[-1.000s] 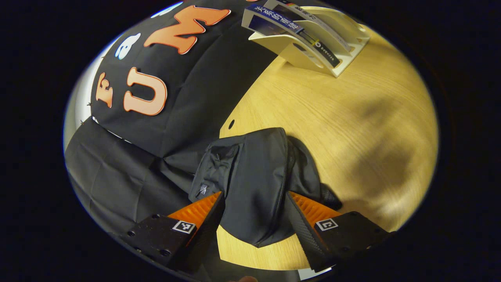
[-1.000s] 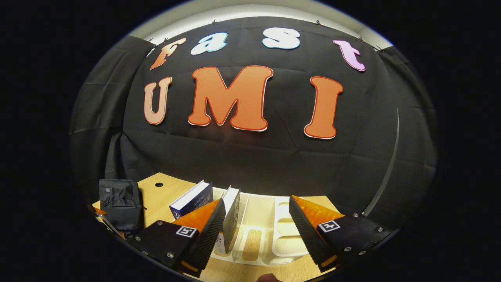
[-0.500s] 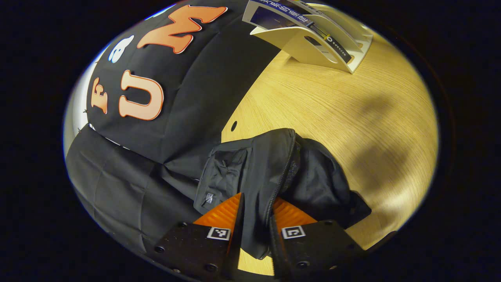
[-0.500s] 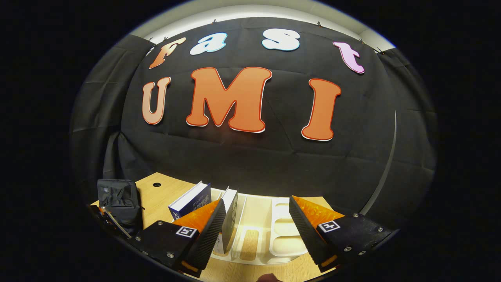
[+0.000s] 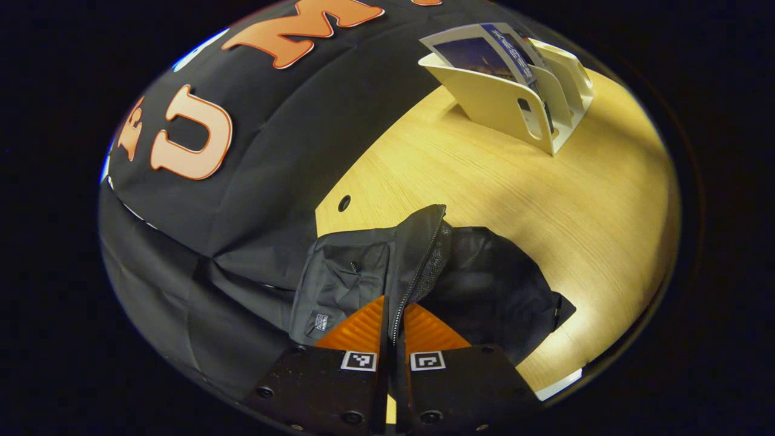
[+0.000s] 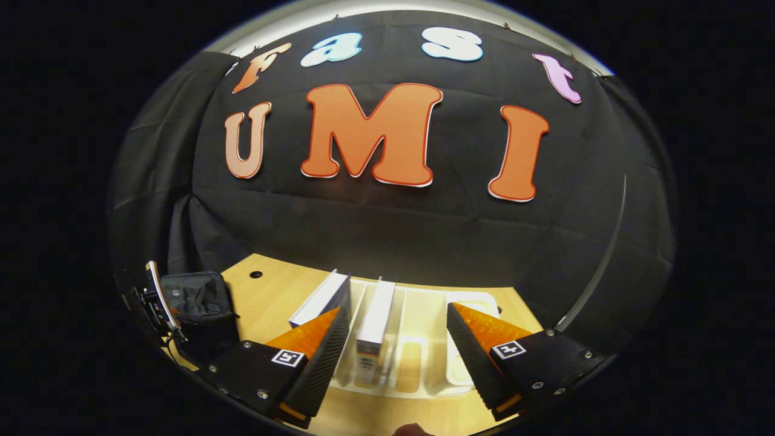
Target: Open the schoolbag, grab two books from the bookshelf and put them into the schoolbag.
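Left gripper (image 5: 393, 330) clamped on the zipper edge of the black schoolbag (image 5: 363, 272), both fingers pressed tight on the fabric flap with the zipper line running up between them. Schoolbag sits on the wooden table (image 5: 484, 175) at its left side, close to the black cloth wall; flap pulled up, dark inside of the bag exposed to the right of the zipper. Small round hole in the table just beyond the bag. Cream bookshelf (image 5: 514, 103) stands far off on the table, well apart from the bag, with a book in it. In the right gripper view, right gripper (image 6: 393, 339) has its fingers wide apart, holding nothing, hovering at the near side of the bookshelf (image 6: 424, 345). Two books (image 6: 376, 315) stand upright in the left slots of the rack, one lined up between the fingers, the other (image 6: 321, 298) behind the left finger; right slots bare. Schoolbag (image 6: 197, 297) at far left in this view, with the left gripper beside it.
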The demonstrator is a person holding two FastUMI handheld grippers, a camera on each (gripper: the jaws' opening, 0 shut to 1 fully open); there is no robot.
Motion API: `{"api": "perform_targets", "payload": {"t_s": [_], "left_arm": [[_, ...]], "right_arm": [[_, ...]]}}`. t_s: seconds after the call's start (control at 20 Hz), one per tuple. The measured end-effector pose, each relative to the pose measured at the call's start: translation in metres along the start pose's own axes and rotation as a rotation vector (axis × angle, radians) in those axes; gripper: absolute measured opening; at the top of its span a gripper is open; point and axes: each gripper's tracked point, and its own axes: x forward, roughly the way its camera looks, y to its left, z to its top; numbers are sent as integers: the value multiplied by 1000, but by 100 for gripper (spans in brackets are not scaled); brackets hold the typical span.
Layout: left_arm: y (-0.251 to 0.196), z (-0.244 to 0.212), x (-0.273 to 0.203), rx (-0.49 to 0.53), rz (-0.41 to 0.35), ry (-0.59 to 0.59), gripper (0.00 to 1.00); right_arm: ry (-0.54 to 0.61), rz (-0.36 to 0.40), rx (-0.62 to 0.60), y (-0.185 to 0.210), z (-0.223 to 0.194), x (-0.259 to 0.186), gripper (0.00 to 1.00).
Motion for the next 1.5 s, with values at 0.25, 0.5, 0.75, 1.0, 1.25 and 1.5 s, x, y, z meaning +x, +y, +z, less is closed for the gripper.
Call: {"api": "perform_targets", "payload": {"t_s": [0.25, 0.5, 0.75, 1.0, 1.25, 1.5], "left_arm": [[35, 11, -9, 55, -131, -54, 6], [68, 20, -18, 79, -274, -101, 5], [105, 35, -23, 61, -365, -136, 5], [114, 37, -20, 37, -391, -130, 5], [112, 38, -23, 4, -375, -107, 5], [107, 38, -21, -64, -349, -62, 5]], "right_arm": [[89, -12, -23, 35, 10, 16, 96], [267, 73, 116, 76, 13, 25, 97], [408, 83, 103, 86, 18, 46, 97], [602, 112, -6, 91, 5, 67, 97], [791, 128, -34, 99, -20, 97, 94], [966, 54, -43, 89, -66, 123, 77]]}}
